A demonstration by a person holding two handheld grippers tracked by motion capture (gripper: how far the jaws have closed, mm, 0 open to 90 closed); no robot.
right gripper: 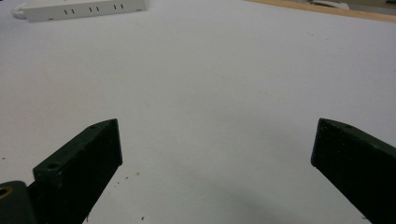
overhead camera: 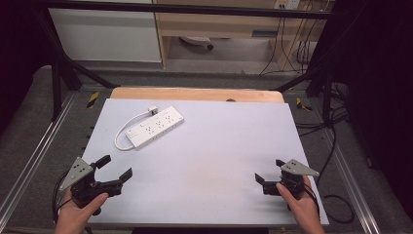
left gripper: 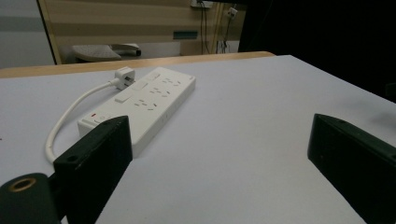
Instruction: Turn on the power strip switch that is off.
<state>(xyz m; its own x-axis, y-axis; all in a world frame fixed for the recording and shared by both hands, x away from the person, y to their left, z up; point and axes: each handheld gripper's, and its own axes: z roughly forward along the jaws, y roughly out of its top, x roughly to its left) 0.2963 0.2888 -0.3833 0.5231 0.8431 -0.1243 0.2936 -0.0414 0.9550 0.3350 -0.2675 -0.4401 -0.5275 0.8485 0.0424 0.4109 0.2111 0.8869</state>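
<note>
both claws are released, jaws spread wide with nothing between them. the left claw rests at the near left of the desk, and the right claw at the near right, well apart from each other. this looks like the very start of the work: nothing is touched yet. the strip lies ahead of the left claw and a little to its right, far off to the left of the right claw. in the left gripper view the strip sits just beyond the left jaw, angled away. its cord loops out from one end and curls back to a plug beside the strip's far end. the next move likely calls for the left claw to go forward and close across the strip's narrow width. the strip is a hard, smooth white plastic slab with rows of sockets; the cord is soft and bendy; the desk top is matte, flat and pale.
</note>
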